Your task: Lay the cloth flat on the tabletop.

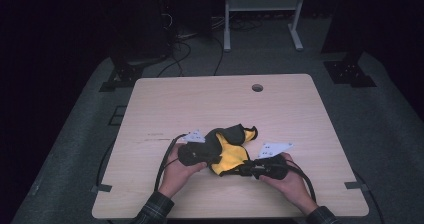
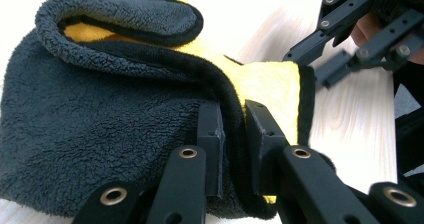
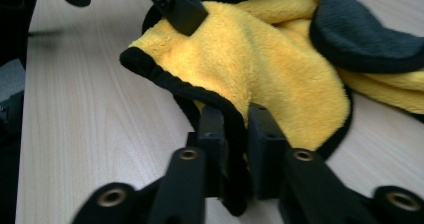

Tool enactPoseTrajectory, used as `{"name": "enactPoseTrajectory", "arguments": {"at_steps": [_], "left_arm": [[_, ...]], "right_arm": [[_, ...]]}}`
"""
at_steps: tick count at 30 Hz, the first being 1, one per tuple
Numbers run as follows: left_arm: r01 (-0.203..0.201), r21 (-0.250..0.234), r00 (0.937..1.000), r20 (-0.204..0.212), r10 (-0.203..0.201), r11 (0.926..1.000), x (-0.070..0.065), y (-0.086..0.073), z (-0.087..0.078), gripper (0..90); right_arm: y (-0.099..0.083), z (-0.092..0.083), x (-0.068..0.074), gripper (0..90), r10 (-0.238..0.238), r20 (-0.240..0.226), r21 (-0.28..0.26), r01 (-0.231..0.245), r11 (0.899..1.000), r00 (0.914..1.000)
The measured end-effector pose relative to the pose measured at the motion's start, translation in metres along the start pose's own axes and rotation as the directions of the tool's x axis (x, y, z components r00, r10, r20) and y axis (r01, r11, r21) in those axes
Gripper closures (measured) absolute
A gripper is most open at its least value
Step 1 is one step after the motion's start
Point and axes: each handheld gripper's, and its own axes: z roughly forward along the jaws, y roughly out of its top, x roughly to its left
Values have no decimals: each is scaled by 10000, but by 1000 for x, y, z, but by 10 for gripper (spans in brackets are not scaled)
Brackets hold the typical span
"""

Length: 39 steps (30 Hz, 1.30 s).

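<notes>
A crumpled cloth (image 1: 229,151), yellow on one side and dark grey on the other with black edging, lies near the front middle of the wooden table (image 1: 210,99). My left gripper (image 1: 196,154) sits at its left side, shut on a fold of the cloth (image 2: 100,119) with the black edge pinched between the jaws (image 2: 233,149). My right gripper (image 1: 252,168) holds the cloth's front right edge; in the right gripper view the jaws (image 3: 235,149) are shut on the black hem of the yellow cloth (image 3: 270,64). Each gripper's jaws show in the other's view.
A round cable hole (image 1: 257,88) sits near the table's far edge. Black cables (image 1: 167,154) trail from both grippers toward the front. A white frame (image 1: 262,14) and dark stands stand on the floor beyond the table.
</notes>
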Motion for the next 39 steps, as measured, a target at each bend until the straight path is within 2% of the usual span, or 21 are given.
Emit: {"name": "enactPoseTrajectory", "arguments": {"at_steps": [5, 12, 15, 20, 23, 24, 25, 27, 29, 32, 37, 39], "left_arm": [[41, -244, 9998, 190, -36, 9997, 0, 2, -2, 770], [129, -637, 9992, 374, -106, 9979, 2, 3, -6, 739], [124, -787, 9997, 209, -108, 9968, 4, 4, -10, 743], [176, -769, 9998, 81, -171, 9969, 8, 4, -14, 833], [139, -777, 9998, -103, -147, 9969, 7, 6, -11, 798], [116, -776, 9998, -139, -127, 9969, 7, 7, -10, 727], [144, -773, 9996, -241, -163, 9969, 6, 8, -8, 727], [194, -775, 9987, -462, -230, 9968, 4, 9, -5, 608], [142, -725, 9979, -614, -187, 9973, 3, 11, 0, 536], [154, -531, 9978, -636, -188, 9985, 1, 12, 7, 519], [110, -514, 9995, -277, -124, 9986, -7, 11, 8, 465], [-78, -290, 9976, -694, 58, 9995, -10, 12, 9, 458]], "right_arm": [[3, -9, -4, 839, 306, 87, -216, -304, 9993, 9995], [5, -18, -7, 844, 339, 218, -441, -329, 9985, 9992], [6, -23, -9, 848, 422, 371, -576, -401, 9975, 9984], [5, -30, -15, 849, 597, 475, -745, -560, 9956, 9971], [5, -30, -14, 849, 569, 505, -726, -532, 9959, 9971], [6, -31, -14, 849, 535, 534, -747, -494, 9960, 9971], [6, -31, -14, 849, 535, 534, -747, -494, 9960, 9971], [6, -32, -14, 850, 547, 566, -778, -503, 9957, 9969], [6, -33, -14, 849, 555, 582, -805, -508, 9955, 9968], [6, -34, -14, 850, 530, 577, -812, -482, 9955, 9969], [5, -37, -14, 850, 482, 692, -852, -422, 9955, 9964], [4, -39, -15, 850, 532, 694, -918, -467, 9947, 9962]]}}
